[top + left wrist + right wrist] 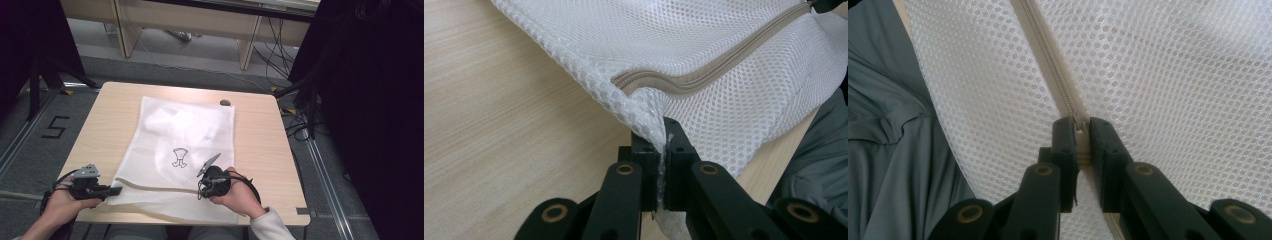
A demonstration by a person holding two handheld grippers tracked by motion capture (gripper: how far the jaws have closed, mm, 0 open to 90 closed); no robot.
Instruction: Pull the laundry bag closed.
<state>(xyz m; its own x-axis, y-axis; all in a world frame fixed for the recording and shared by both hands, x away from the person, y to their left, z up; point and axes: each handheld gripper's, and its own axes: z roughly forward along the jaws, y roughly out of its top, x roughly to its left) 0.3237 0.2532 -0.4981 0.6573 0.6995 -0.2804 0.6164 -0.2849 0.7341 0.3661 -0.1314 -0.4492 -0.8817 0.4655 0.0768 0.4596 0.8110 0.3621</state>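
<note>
A white mesh laundry bag [180,145] lies flat on the wooden table [260,135], with a small black drawing printed on it. A beige zipper [704,77] runs along the bag's near edge. My left gripper [117,190] is at the bag's near left corner, and in the left gripper view my left gripper [663,137] is shut on the mesh corner just past the zipper's end. My right gripper [202,189] rests on the bag's near right part. In the right gripper view my right gripper [1079,127] is closed around the zipper pull on the zipper [1048,55].
A small dark object [225,102] lies by the table's far edge. The near table edge runs just under the bag, with the person's grey clothing [888,150] below it. Wooden desks and cables stand beyond the table, and black curtains hang on both sides.
</note>
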